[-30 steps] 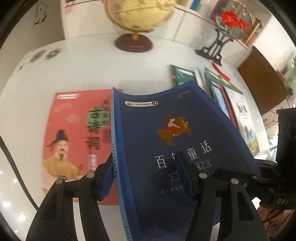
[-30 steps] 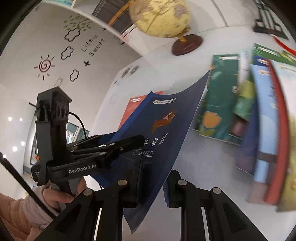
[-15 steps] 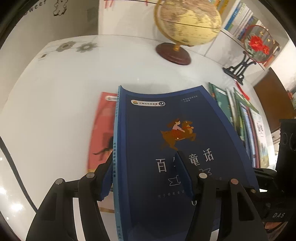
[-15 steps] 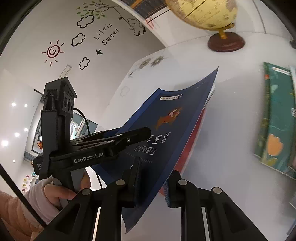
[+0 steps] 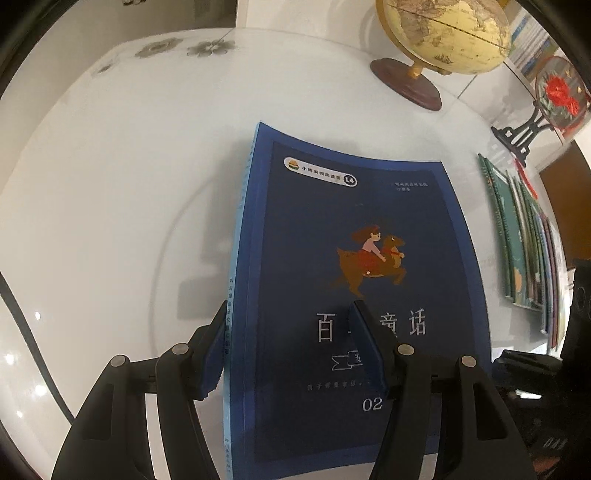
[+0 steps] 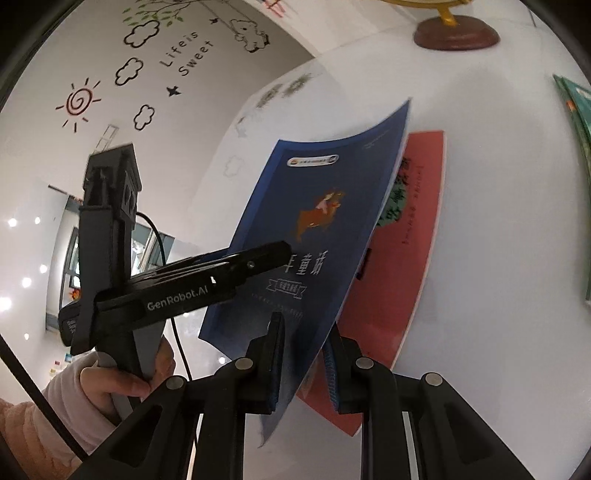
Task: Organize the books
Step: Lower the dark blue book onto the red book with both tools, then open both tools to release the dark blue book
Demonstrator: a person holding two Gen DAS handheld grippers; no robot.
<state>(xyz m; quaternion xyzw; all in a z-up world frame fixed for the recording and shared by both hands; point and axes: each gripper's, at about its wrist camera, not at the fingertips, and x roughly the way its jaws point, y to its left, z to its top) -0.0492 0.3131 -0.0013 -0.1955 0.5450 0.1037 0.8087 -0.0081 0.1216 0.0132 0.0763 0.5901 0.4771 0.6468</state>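
Blue book [image 5: 354, 280] held above white table [image 5: 110, 184], cover up, bowed across its width. Two grippers on it: left gripper [image 5: 288, 347] with one finger against the spine edge and one on the cover; right gripper [image 6: 303, 354] pinching the near corner between its pads. One red book [image 6: 410, 236] flat on the table beneath, peeking out at 3 o'clock of the blue one in the right wrist view. One row of green-covered books [image 5: 517, 236] at 3 o'clock; exact count not readable. One globe [image 5: 443, 33] at 1 o'clock. One fan ornament [image 5: 554, 92] at 2 o'clock. One hand [image 6: 122, 380] around the left gripper's handle.
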